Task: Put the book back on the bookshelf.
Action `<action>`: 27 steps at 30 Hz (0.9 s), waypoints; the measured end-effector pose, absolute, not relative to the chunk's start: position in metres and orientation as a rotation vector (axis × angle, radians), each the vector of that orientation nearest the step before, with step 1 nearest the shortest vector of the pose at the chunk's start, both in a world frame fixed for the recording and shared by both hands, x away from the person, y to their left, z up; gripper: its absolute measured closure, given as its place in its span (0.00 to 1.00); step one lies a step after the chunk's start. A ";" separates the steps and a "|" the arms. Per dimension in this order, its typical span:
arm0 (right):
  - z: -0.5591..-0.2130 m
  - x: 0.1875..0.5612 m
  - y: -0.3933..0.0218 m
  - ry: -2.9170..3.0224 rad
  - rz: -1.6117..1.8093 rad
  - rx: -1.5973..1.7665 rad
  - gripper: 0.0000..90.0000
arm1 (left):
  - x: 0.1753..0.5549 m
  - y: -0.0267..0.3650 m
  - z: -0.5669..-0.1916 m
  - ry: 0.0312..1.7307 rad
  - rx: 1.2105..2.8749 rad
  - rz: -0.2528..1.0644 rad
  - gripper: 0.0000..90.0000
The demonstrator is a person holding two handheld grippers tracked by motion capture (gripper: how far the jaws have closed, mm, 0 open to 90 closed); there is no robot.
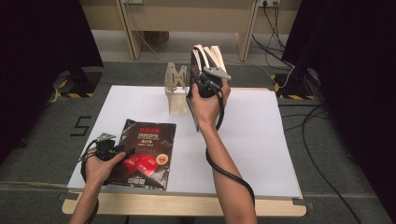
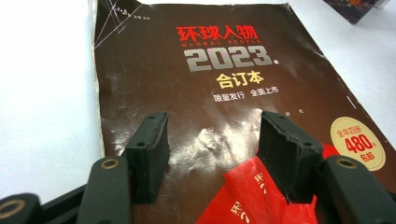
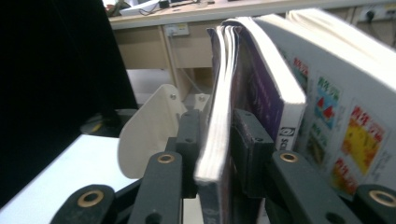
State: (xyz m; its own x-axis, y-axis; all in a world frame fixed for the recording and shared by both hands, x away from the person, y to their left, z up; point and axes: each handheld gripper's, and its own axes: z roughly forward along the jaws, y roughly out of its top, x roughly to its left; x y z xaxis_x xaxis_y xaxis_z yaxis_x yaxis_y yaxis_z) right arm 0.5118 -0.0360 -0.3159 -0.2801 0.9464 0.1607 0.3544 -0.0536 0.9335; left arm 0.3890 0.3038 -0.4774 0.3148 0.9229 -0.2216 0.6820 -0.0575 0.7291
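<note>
High view, left gripper (image 1: 122,150) resting on a dark magazine (image 1: 148,151) flat on the white bench (image 1: 261,140), right gripper (image 1: 198,79) holding a book (image 1: 205,58) upright beside a cream rack (image 1: 176,91), left gripper view, jaws spread over the magazine (image 2: 210,93) cover, right gripper view, pads (image 3: 189,135) either side of the book's (image 3: 219,116) edge, whether they pinch it I cannot tell, thicker books (image 3: 327,93) alongside.

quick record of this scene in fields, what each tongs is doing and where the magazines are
surface: white table
left tongs: open, jaws over the dark 2023 magazine, which lies flat at the table's near left
right tongs: a jaw on each side of an upright magazine, grip not certain
neighbours: other upright books beside it
rack: pale book stand at the far side
</note>
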 end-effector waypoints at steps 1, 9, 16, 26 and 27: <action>-0.316 0.512 -0.036 1.659 1.329 1.394 0.84 | 0.389 0.304 -0.477 1.433 1.805 0.393 0.47; -0.315 0.515 -0.033 1.674 1.265 1.411 0.92 | 0.389 0.306 -0.477 1.439 1.803 0.397 0.47; -0.314 0.515 -0.034 1.677 1.217 1.396 0.94 | 0.389 0.305 -0.477 1.435 1.805 0.395 0.47; -0.317 0.518 -0.035 1.631 1.276 1.371 0.94 | 0.389 0.307 -0.478 1.443 1.797 0.395 0.47; -0.317 0.518 -0.035 1.623 1.280 1.365 0.94 | 0.389 0.307 -0.477 1.441 1.797 0.394 0.47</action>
